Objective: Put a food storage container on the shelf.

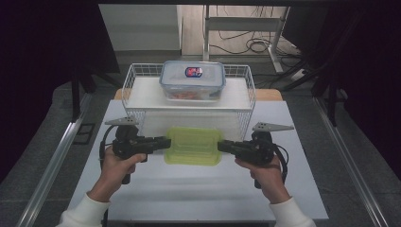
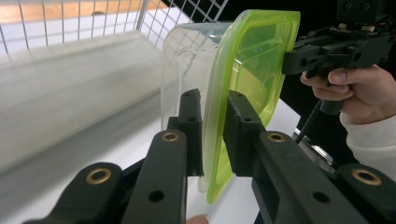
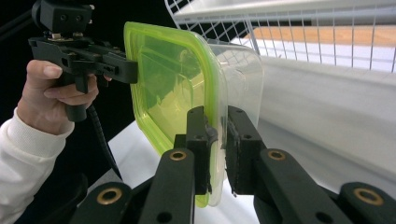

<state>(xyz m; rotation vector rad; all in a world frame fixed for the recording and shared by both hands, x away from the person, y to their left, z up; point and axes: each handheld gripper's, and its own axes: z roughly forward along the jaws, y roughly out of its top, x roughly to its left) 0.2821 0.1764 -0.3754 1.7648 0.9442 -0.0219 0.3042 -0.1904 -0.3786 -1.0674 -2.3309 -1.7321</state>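
Observation:
A clear plastic box with a lime-green lid hangs above the white table, held between both grippers. My left gripper is shut on the lid's left rim; in the left gripper view its jaws pinch the green rim. Opposite it, my right gripper is shut on the right rim, and the right gripper view has its pads clamped over the lid edge. The box is level in the high view. A second clear box with a blue-rimmed lid rests on the upper shelf of the wire rack.
The white wire rack stands right behind the held box, its lower opening facing me. The white table stretches toward me between my forearms. Dark curtains flank both sides; cables lie on the floor beyond the rack.

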